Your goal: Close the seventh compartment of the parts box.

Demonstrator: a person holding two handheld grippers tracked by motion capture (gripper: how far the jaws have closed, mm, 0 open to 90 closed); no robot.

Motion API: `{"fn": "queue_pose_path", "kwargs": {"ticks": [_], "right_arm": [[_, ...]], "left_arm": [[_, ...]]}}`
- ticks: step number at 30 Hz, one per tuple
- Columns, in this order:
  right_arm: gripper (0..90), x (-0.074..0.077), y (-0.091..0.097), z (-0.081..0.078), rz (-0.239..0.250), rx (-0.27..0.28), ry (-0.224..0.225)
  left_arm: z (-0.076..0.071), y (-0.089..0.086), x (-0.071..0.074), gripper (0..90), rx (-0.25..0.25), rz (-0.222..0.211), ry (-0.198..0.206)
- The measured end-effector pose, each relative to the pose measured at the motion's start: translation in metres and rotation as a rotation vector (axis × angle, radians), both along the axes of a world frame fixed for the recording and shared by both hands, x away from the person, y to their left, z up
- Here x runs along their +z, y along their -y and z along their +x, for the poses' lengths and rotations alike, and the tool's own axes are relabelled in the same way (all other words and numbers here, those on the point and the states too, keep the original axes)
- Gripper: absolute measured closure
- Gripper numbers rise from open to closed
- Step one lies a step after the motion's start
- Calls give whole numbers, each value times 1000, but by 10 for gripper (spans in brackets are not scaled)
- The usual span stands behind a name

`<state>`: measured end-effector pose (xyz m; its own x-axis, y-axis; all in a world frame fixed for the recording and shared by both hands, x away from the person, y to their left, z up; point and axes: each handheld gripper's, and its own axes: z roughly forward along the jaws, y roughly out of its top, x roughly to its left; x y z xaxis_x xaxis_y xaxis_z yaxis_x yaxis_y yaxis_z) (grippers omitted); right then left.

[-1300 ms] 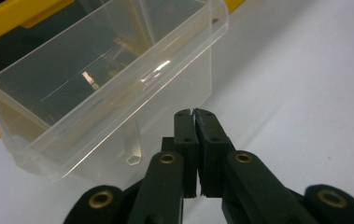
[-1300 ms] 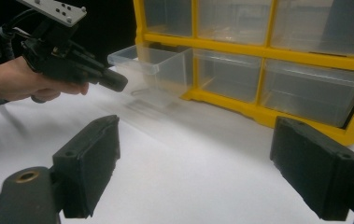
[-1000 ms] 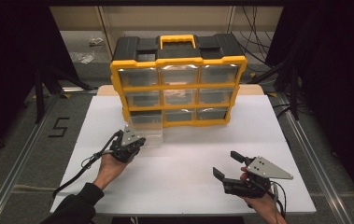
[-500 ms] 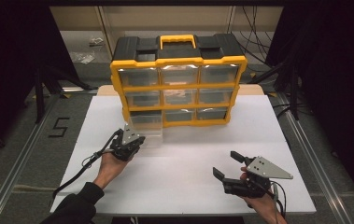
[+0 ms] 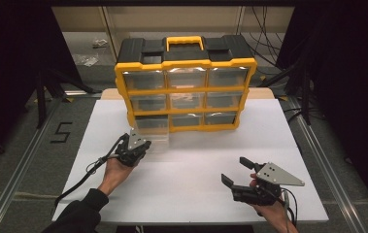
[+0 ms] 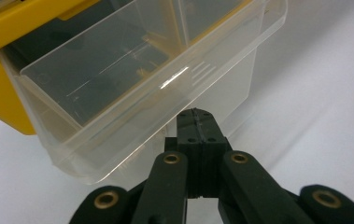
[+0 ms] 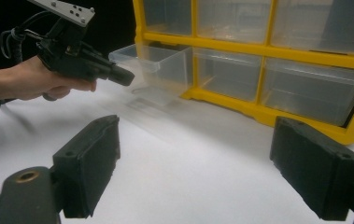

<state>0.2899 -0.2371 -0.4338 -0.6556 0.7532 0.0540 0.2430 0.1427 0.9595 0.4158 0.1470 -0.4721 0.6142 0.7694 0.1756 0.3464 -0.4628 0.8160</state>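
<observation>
While both hands rest over the counter (image 5: 191, 160), things stand so:
Left gripper (image 6: 198, 119): jaws pressed together, empty, tips just under the drawer's front lip.
Drawer (image 6: 132, 79): clear, pulled out of the organizer's (image 5: 186, 82) bottom-left slot.
Right gripper (image 5: 237, 171): jaws wide, empty, well apart from the drawer.

Lab: railed rig (image 5: 320, 160), trailing cables (image 5: 264, 46)

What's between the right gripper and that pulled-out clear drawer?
Bare white table, as the high view shows; the right gripper stands open, apart from the drawer.
</observation>
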Motion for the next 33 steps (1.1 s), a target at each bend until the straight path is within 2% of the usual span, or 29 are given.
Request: {"fn": "queue_pose_path", "kwargs": {"ticks": [33], "right_arm": [[170,0,0,0,1,2,5]], "left_arm": [[15,-1,-3,894,29,8,27]]}}
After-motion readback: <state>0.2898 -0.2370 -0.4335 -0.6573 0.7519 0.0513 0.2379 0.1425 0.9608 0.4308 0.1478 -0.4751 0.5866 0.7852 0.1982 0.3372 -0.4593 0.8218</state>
